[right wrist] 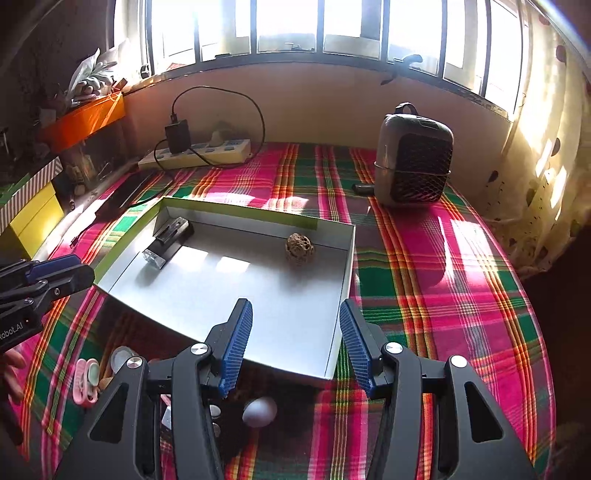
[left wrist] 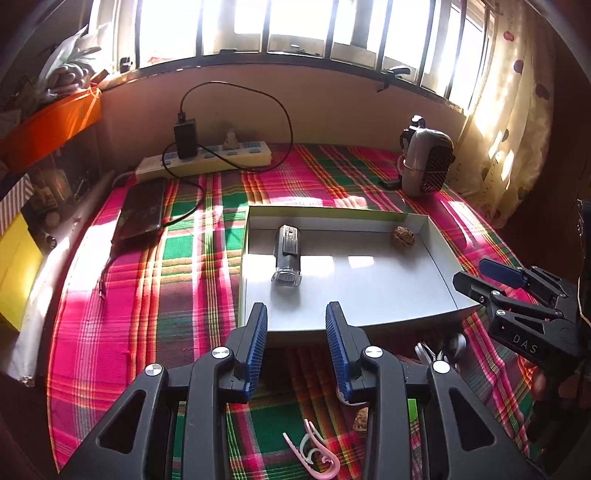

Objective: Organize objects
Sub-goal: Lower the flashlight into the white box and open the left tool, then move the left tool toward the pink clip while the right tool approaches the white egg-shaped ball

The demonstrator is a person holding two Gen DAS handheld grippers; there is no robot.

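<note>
Readable text, two spots only: "DAS" in pale letters on the black body of the right claw [left wrist: 480, 273], seen from the left wrist view, off to the right of the left claw [left wrist: 295, 339]. "obot.AI", first letter cut off at the frame edge, on the left claw's body in the right wrist view. Nothing else legible

Strong daylight comes through the barred window [left wrist: 295, 29], which is overexposed to plain white. Bright patches fall on the pink-and-green plaid cloth [left wrist: 207, 221] and inside the shallow grey cardboard tray [right wrist: 258, 295]. Corners are dark, and straight lines bend strongly near the edges.
</note>
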